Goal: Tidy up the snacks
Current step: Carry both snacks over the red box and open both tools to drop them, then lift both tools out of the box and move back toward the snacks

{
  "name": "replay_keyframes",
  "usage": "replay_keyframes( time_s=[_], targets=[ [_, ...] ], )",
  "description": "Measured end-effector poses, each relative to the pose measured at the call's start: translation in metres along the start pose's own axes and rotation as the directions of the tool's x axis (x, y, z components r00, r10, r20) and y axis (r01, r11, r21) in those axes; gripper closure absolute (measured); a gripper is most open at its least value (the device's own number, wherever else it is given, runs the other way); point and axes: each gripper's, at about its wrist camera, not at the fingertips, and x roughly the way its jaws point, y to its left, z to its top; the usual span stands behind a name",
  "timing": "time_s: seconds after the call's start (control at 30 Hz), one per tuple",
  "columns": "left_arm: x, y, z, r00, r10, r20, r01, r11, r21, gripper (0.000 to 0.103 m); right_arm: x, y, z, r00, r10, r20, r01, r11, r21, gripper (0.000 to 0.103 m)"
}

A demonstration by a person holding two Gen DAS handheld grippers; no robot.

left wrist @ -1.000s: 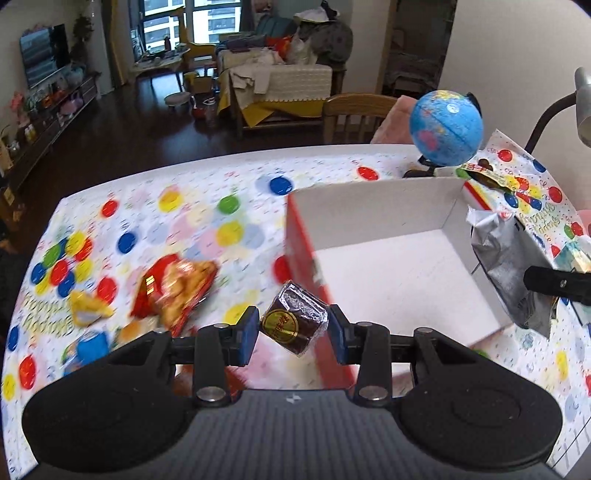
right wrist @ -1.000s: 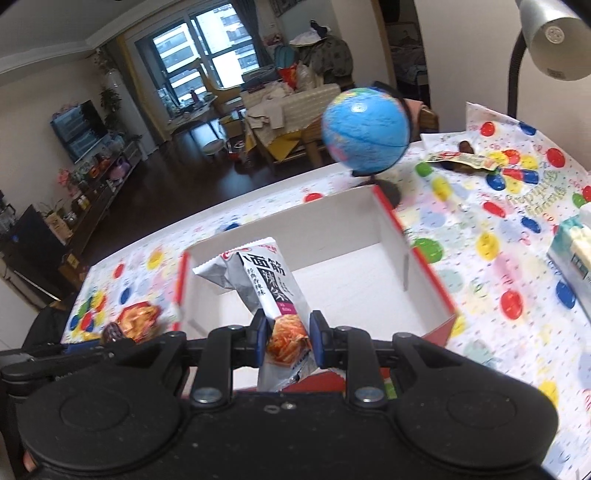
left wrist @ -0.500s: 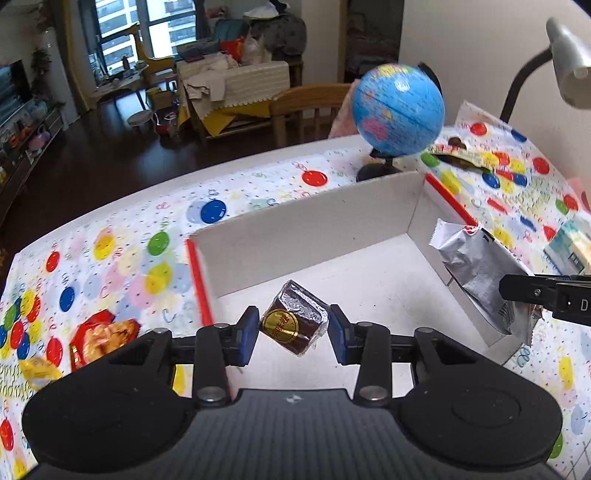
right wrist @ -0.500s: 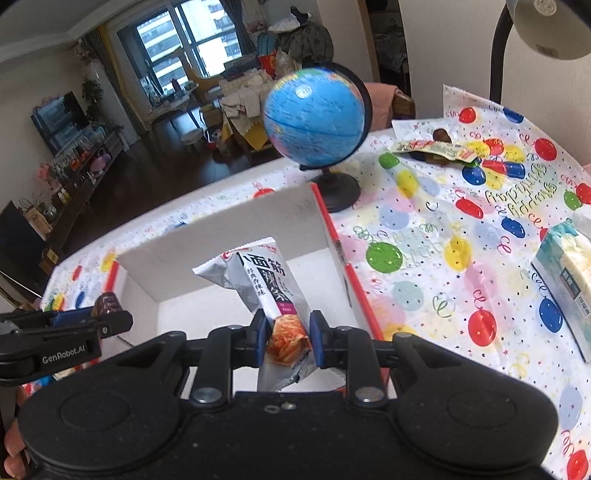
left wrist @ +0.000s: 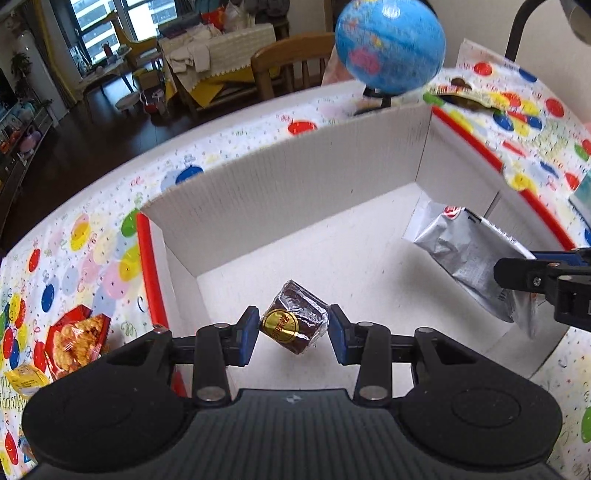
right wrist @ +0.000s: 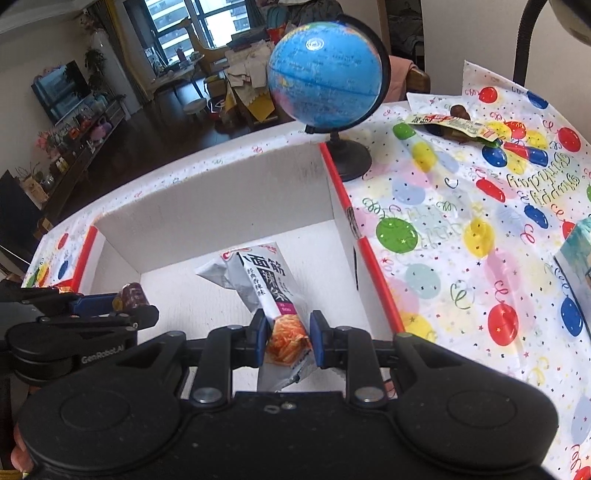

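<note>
Your left gripper (left wrist: 291,334) clamps the foil-wrapped chocolate cake (left wrist: 294,322), your right gripper (right wrist: 287,339) the spicy-strip packet (right wrist: 266,291) — both above the white box (left wrist: 295,173), positioned for release inside.

Hidden, cropped and blurred around the white cardboard box (left wrist: 295,177)

The globe (left wrist: 389,44) is motion-blurred, its stand hidden behind the box's far wall. The lamp head (right wrist: 570,14) is cropped at the top right corner. The tissue pack (right wrist: 576,254), right of the box, runs off the frame edge. Small print on the silver snack packet (right wrist: 266,284) is unreadable.
</note>
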Motion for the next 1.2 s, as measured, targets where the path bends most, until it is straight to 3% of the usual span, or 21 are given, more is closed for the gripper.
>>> replay_keyframes(
  time_s=[0.27, 0.37, 0.67, 1.03, 1.2],
  targets=[
    [0.007, -0.003, -0.006, 0.999, -0.015, -0.032, 0.015, 1.0, 0.0, 0.063, 0.002, 0.0, -0.005, 1.0, -0.009, -0.012, 0.009, 1.0, -0.006, 0.076],
    [0.003, -0.003, -0.008, 0.999, -0.028, -0.021, 0.027, 1.0, -0.009, 0.056, 0.0, -0.002, -0.006, 1.0, -0.007, -0.012, 0.007, 1.0, 0.001, 0.074],
    [-0.026, 0.004, -0.012, 0.997, -0.061, 0.039, 0.063, 0.997, -0.039, 0.044, -0.018, 0.003, -0.009, 1.0, 0.003, 0.009, -0.003, 1.0, 0.0, 0.066],
    [-0.073, 0.027, -0.028, 0.989, -0.086, 0.121, 0.096, 0.992, -0.076, 0.037, -0.056, 0.029, -0.013, 0.997, 0.024, 0.074, -0.021, 0.999, -0.034, 0.055],
    [-0.097, 0.043, -0.04, 0.983, -0.089, 0.161, 0.106, 0.99, -0.097, 0.033, -0.072, 0.045, -0.018, 0.994, 0.039, 0.105, -0.035, 0.999, -0.042, 0.043]
  ],
)
